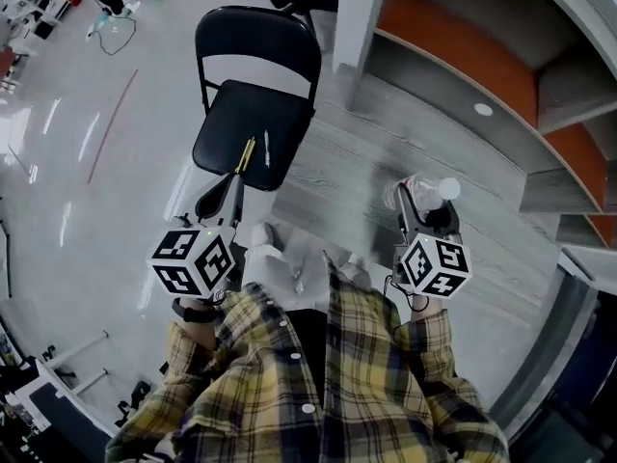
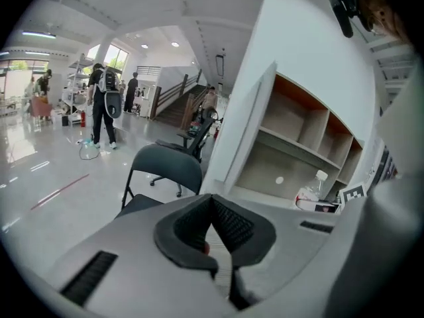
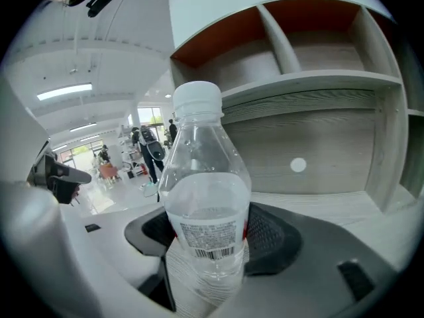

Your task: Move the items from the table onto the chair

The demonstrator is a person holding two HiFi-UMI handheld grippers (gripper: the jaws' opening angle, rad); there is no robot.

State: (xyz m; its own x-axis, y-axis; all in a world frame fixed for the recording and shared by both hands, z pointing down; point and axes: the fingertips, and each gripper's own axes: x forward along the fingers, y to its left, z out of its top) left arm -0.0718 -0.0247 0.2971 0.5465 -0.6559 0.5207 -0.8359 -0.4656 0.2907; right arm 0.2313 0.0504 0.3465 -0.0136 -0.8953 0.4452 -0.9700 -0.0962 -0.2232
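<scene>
The right gripper (image 3: 209, 242) has its jaws closed tight on a clear water bottle (image 3: 202, 177). The pads press on the bottle's lower part, one on each side. The bottle stands straight up out of the jaws, with its white cap (image 3: 197, 97) on top. A little water sits inside it.

The left gripper (image 2: 213, 227) has its jaws squeezed together. A tiny red spot shows between the pads, but I cannot tell what it is.

Under the right jaws is the grey wooden table (image 1: 337, 177), with shelves (image 3: 311, 78) behind it. The black folding chair (image 1: 224, 123) is not under these jaws. It stands ahead and off to the left of them, past the table's edge, on the shiny floor (image 1: 87, 191). A yellow pen (image 1: 246, 154) and a white pen (image 1: 267, 149) already lie on its seat.

The left jaws are nearer to the chair, just in front of the seat. But the bottle is in the right jaws, so I think the right hand has to go left and forward until the bottle is over the seat. There is bare seat beside the pens for it.
</scene>
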